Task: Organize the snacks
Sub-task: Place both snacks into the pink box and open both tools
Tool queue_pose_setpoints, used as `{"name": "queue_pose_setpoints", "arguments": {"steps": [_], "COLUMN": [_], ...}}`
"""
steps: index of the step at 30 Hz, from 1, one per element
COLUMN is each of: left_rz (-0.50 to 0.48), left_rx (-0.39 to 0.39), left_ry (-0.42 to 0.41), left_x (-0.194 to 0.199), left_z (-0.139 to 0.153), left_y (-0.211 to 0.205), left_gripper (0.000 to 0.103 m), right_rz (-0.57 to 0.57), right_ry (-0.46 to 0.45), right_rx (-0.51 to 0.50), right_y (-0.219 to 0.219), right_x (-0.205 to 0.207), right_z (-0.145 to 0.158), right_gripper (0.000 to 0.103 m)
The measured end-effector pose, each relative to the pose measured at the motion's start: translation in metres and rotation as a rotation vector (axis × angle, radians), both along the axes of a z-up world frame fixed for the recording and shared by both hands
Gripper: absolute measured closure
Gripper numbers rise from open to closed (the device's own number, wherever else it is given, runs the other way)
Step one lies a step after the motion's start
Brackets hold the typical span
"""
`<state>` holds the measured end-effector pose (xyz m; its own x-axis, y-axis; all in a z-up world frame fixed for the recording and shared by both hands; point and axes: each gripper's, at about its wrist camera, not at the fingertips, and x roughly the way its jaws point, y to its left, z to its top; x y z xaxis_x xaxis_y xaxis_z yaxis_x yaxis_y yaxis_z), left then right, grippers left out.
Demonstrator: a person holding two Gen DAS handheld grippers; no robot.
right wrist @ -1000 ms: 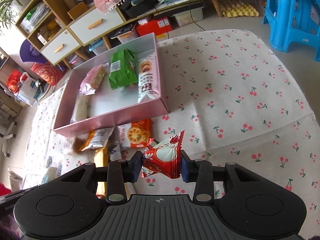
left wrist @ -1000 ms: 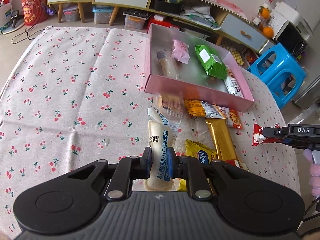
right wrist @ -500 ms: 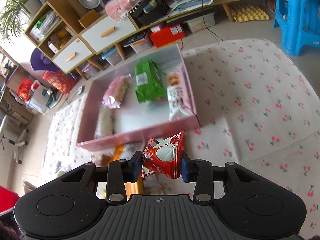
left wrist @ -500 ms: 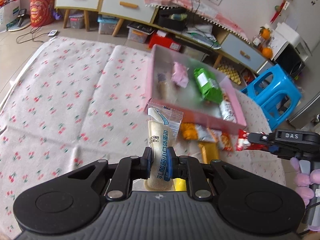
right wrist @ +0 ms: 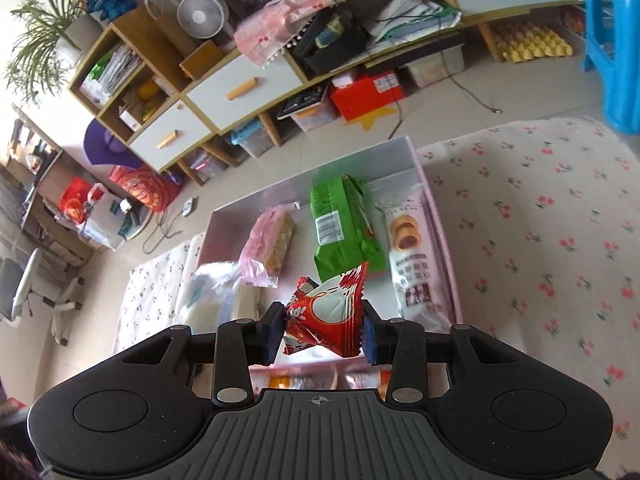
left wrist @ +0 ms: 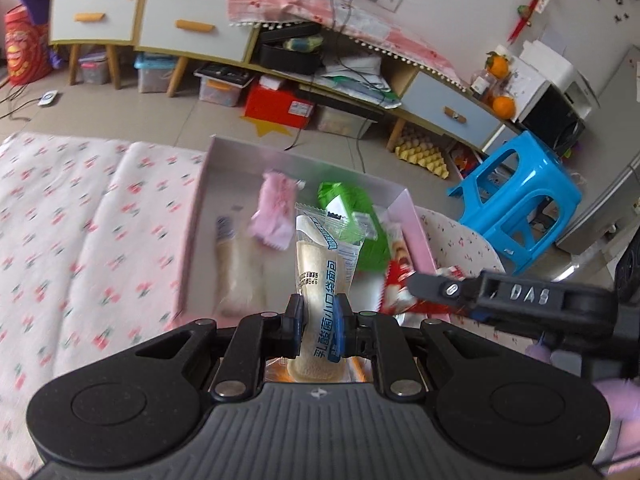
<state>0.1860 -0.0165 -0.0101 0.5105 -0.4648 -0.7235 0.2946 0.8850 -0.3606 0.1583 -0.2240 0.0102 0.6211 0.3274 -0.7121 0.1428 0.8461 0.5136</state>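
Both hands are over the pink box [right wrist: 440,236] on the cherry-print surface [right wrist: 540,240], each carrying a snack. The left tongs [left wrist: 318,326] are clamped tight on a long clear-wrapped bread stick [left wrist: 320,268], pinched low down so most of it stands up above the jaws. The right tongs [right wrist: 323,330] are closed on a puffy red packet [right wrist: 326,312], holding it by its sides.

The box already holds a pink bar [right wrist: 268,244], a green bag [right wrist: 340,224], a biscuit pack [right wrist: 412,256] and a pale bread [left wrist: 238,268], so free floor looks scarce. I'd worry about two things: the tongs are close together and could knock each other when they let go, and the tall bread stick could tip over onto the green bag or over the near wall instead of lying flat
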Motion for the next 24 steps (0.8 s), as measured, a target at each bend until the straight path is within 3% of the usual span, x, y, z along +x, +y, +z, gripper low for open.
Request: {"name": "queue_pose_setpoints", "arguments": {"steps": [9,24], "left_rz": [-0.05,-0.038], "left_rx": [0.033,0.081], "left_ry": [0.017,0.026], "left_x": [0.029,0.038], "left_z": [-0.031,-0.043], "left_y": [-0.023,-0.024], "left_gripper": [0.089,0.089], "right_rz": [0.085,0.145], "right_ry": [0.021,0.075], "right_rx": [-0.019,-0.017], "right_y": [0.004,0.012], "right_x": [0.022,0.034], "right_z": [-0.026,-0.046], "right_gripper": [0.065,0.065]}}
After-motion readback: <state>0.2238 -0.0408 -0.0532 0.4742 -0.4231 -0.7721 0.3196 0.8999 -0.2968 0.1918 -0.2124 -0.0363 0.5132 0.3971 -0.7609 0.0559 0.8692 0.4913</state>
